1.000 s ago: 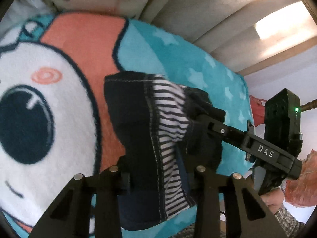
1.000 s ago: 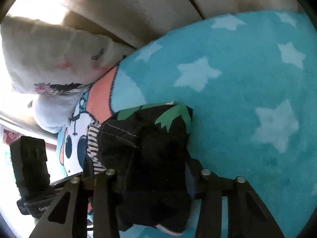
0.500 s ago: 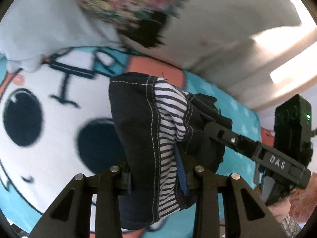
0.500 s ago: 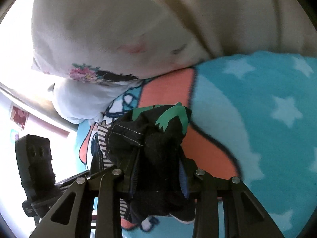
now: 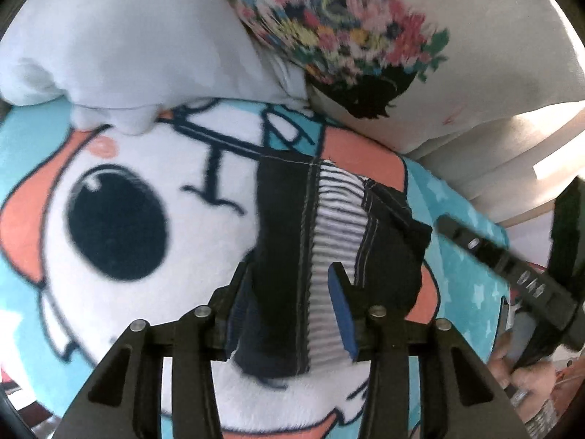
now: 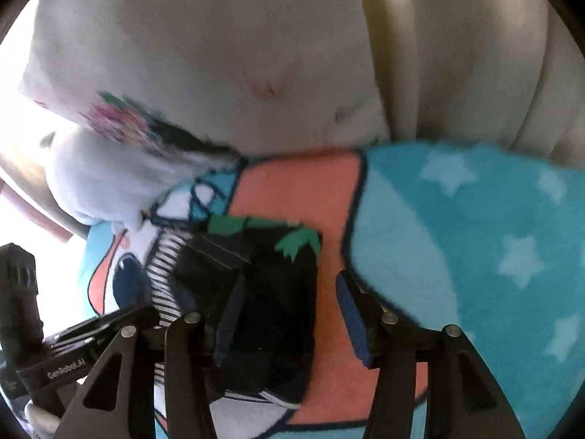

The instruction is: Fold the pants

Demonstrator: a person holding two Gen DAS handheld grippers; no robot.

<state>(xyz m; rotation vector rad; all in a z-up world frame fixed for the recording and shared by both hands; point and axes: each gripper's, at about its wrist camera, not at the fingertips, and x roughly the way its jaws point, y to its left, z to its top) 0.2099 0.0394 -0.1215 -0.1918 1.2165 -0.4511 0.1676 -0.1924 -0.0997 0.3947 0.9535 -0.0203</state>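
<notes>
Both grippers are spreading their jaws, having just been opening: the left gripper (image 5: 292, 289) and right gripper (image 6: 289, 314) are straddling the folded pants (image 5: 329, 241), now lying loose on the cartoon blanket (image 6: 475, 241) near the pillows (image 5: 146, 36).

Both grippers (image 5: 289, 292) (image 6: 289, 314) — jaws just parted

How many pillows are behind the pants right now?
2. A white pillow sits on the left, and a floral pillow sits right of it, overlapping its edge. Others may lie outside the views.

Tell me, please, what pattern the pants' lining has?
Black-and-white stripes on the pants, clearest in the left wrist view.
</notes>
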